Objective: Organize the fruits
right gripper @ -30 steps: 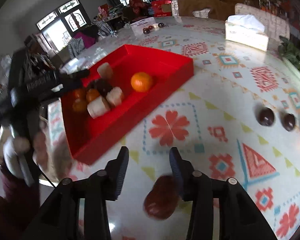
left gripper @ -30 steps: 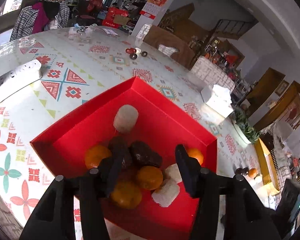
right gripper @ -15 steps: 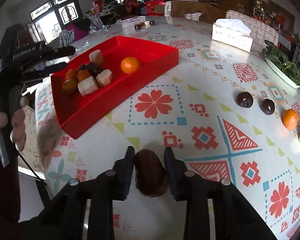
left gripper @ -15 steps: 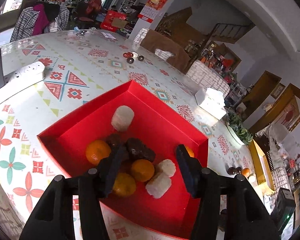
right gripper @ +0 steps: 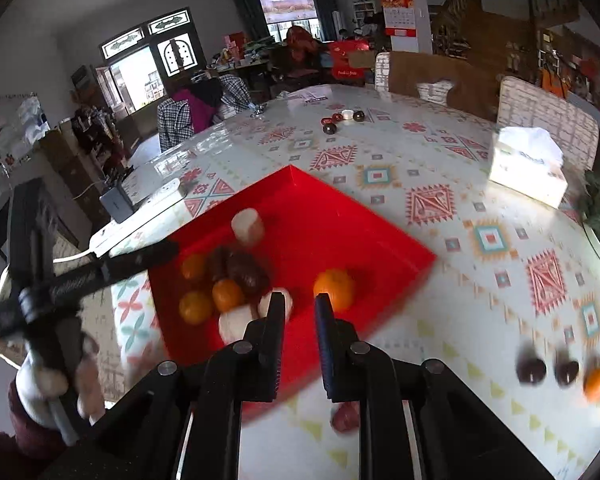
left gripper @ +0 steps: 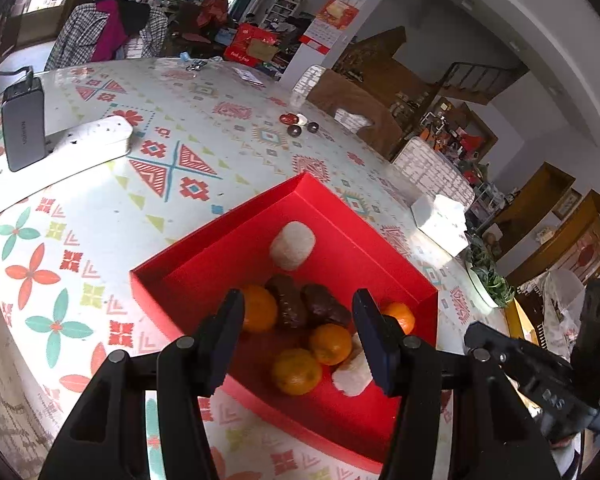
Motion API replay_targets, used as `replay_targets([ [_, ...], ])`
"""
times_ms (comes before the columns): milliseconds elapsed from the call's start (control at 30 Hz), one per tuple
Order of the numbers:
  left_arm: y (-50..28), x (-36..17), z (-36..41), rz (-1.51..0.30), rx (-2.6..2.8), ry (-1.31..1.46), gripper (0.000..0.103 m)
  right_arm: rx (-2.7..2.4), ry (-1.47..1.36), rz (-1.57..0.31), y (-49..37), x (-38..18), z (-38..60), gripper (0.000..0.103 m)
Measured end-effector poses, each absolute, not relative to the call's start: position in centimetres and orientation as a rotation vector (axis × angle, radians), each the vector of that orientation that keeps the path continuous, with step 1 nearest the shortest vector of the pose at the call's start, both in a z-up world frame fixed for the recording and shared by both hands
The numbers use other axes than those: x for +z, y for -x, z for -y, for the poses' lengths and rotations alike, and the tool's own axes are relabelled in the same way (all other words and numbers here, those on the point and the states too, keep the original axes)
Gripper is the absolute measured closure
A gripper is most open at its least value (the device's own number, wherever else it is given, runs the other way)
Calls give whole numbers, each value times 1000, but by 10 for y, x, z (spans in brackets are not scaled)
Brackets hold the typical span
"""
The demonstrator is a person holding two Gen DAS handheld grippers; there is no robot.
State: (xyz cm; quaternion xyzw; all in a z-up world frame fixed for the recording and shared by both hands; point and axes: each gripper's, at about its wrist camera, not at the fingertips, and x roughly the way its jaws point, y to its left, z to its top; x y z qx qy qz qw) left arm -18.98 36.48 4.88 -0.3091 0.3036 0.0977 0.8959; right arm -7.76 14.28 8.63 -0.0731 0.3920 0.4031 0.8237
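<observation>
Right gripper [right gripper: 300, 304] had just closed to its narrowest with nothing between its jaws; the reddish-brown fruit [right gripper: 345, 418] it had pinched a moment earlier lay on the table [right gripper: 440, 280] beneath it, short of the red tray [right gripper: 380, 236]; that pick likely needed repeating.

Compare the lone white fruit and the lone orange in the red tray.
The white fruit is pale and stubby; the orange is round and bright. The white fruit lies toward the tray's back; the orange lies by its right wall. Both sit apart from the pile.
</observation>
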Motion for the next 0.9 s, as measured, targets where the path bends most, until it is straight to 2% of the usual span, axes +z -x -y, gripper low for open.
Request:
replay_targets([
  [67, 194, 49, -369, -623, 210, 634, 48, 832, 171, -834, 77, 84, -140, 82],
  [167, 195, 48, -376, -619, 221, 635, 48, 752, 198, -849, 82, 71, -119, 63],
  [400, 186, 42, -365, -641, 172, 637, 47, 642, 75, -957, 78, 41, -71, 59],
  [533, 189, 47, -362, -633, 167, 626, 47, 610, 73, -945, 89, 37, -60, 57],
  [767, 193, 50, -361, -629, 166, 624, 46, 617, 58, -930, 109, 34, -42, 39],
  [900, 192, 52, -352, -636, 150, 618, 46, 616, 63, -959, 112, 22, -40, 38],
])
